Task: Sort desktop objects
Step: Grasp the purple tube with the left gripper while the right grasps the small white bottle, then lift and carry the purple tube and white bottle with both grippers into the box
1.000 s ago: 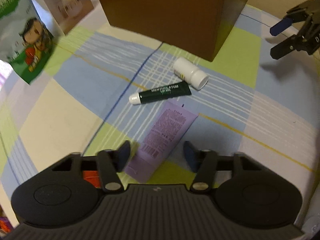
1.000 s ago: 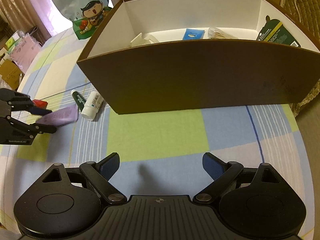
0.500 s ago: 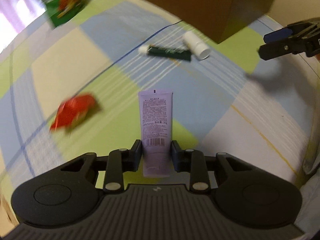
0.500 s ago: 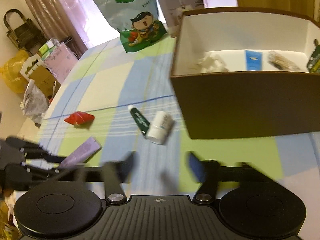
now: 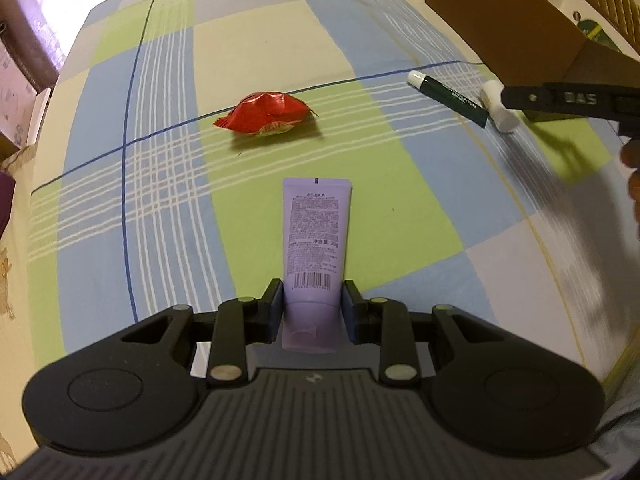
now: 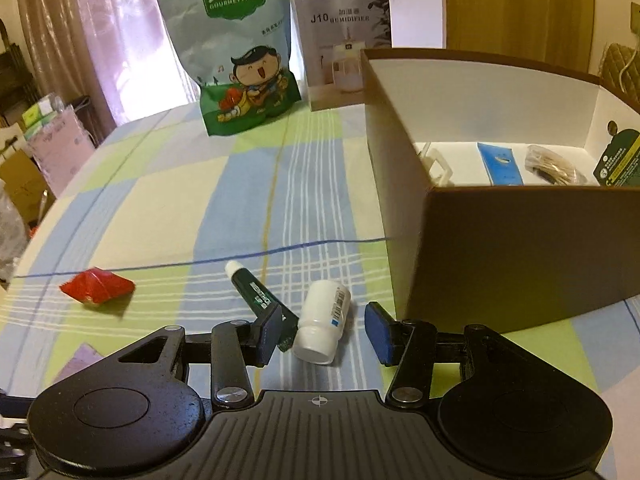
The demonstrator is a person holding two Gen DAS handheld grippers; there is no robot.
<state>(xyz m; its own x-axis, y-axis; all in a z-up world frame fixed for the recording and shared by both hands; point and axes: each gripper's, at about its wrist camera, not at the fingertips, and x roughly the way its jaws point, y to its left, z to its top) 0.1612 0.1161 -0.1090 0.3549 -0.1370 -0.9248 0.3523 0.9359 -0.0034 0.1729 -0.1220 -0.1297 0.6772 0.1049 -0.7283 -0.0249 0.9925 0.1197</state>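
My left gripper (image 5: 312, 306) is shut on the cap end of a purple tube (image 5: 316, 232), which points forward over the checked cloth. My right gripper (image 6: 324, 330) is open, its fingers on either side of a white bottle (image 6: 325, 322) lying on the cloth. A dark green tube (image 6: 252, 290) lies just left of the bottle, against the left finger. Both also show in the left wrist view: the green tube (image 5: 448, 97) and the bottle (image 5: 498, 106), partly behind the right gripper's finger. A red wrapper (image 5: 266, 114) lies ahead of the left gripper.
An open brown box (image 6: 520, 248) with several items inside stands right of the bottle. A green snack bag (image 6: 236, 52) and a white humidifier carton (image 6: 340, 40) stand at the back. The cloth's left edge (image 5: 60, 80) drops off to cluttered floor.
My left gripper closed on the purple tube and swung left with it. My right gripper moved left and down until its open fingers straddled the white bottle.
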